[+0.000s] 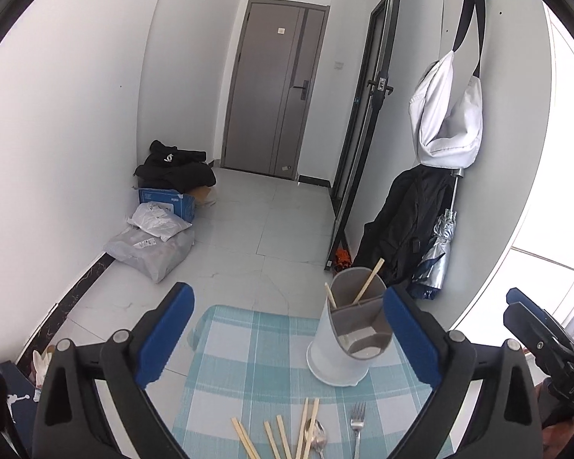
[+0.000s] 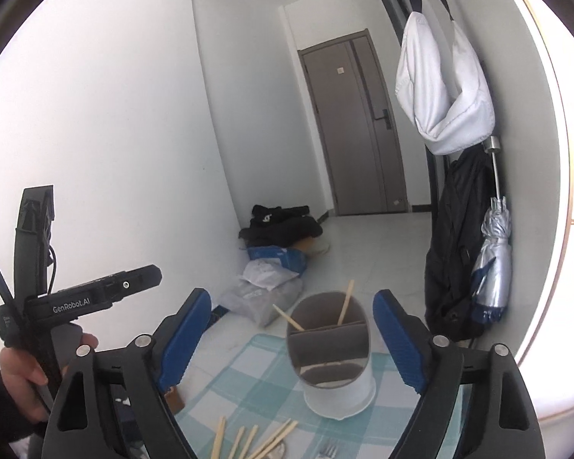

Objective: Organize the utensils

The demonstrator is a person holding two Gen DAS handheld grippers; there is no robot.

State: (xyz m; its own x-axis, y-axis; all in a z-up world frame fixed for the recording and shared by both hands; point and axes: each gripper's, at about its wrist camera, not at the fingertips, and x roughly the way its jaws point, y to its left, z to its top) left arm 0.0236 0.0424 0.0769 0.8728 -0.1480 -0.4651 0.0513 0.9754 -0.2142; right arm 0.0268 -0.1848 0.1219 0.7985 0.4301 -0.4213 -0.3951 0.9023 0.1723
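A white utensil holder (image 1: 342, 348) (image 2: 335, 367) with grey dividers stands on a blue-checked table mat (image 1: 248, 363) (image 2: 248, 382). Two wooden chopsticks (image 1: 367, 281) (image 2: 344, 308) lean in its far compartment. Near the front edge lie several loose chopsticks (image 1: 279, 438) (image 2: 248, 441), a metal spoon (image 1: 317, 438) and a fork (image 1: 357, 426) (image 2: 327, 450). My left gripper (image 1: 287, 336) is open, its blue pads wide apart and nothing between them. My right gripper (image 2: 292, 336) is open too, above the mat with the holder seen between its fingers, untouched.
A hand (image 2: 19, 375) holds the left gripper's handle at the lower left of the right wrist view. Beyond the table lie bags and a blue box (image 1: 168, 199) on the tiled floor. A white bag (image 1: 445, 114), black jacket and folded umbrella (image 1: 438, 248) hang at the right wall.
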